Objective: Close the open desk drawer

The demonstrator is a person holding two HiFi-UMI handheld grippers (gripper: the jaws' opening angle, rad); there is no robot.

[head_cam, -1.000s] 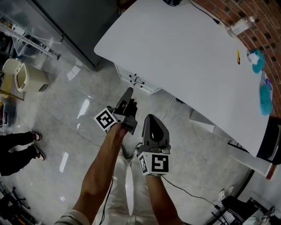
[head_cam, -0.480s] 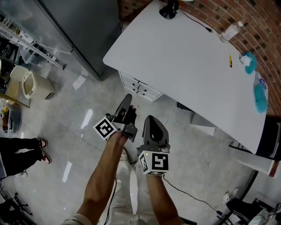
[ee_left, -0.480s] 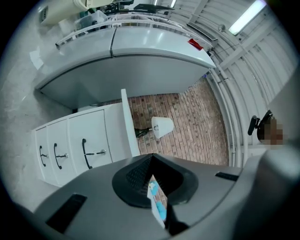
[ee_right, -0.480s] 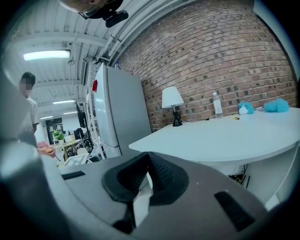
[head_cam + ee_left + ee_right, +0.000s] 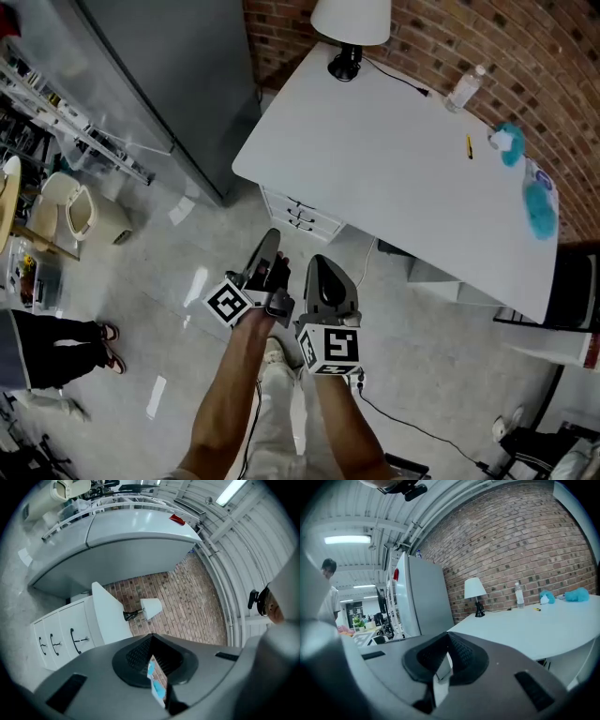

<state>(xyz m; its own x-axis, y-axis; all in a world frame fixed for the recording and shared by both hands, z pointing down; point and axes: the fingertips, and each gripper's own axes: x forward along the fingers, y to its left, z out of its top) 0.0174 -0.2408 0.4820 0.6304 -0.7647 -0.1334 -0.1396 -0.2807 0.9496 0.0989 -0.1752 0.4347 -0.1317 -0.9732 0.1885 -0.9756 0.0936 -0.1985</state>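
Left gripper [image 5: 266, 255] and right gripper [image 5: 327, 278] are closed and empty; the drawer unit [image 5: 301, 215] sits at 12 o'clock under the desk [image 5: 403, 178], fronts seemingly flush. Risk: an oblique push lets closed tips skid off.

Cool, even light fills the room. A ceiling strip light [image 5: 347, 539] glows up and to the left of the right gripper [image 5: 442, 665], and a second strip light [image 5: 229, 492] shines high to the right of the left gripper [image 5: 158, 677]. The glossy floor [image 5: 197, 281] just left of the grippers carries pale streaks of glare, and the white desk [image 5: 403, 178] ahead of them is very bright. Both gripper views bend straight lines strongly and go black at the corners, and each gripper's grey body, close to the lens, looks soft.
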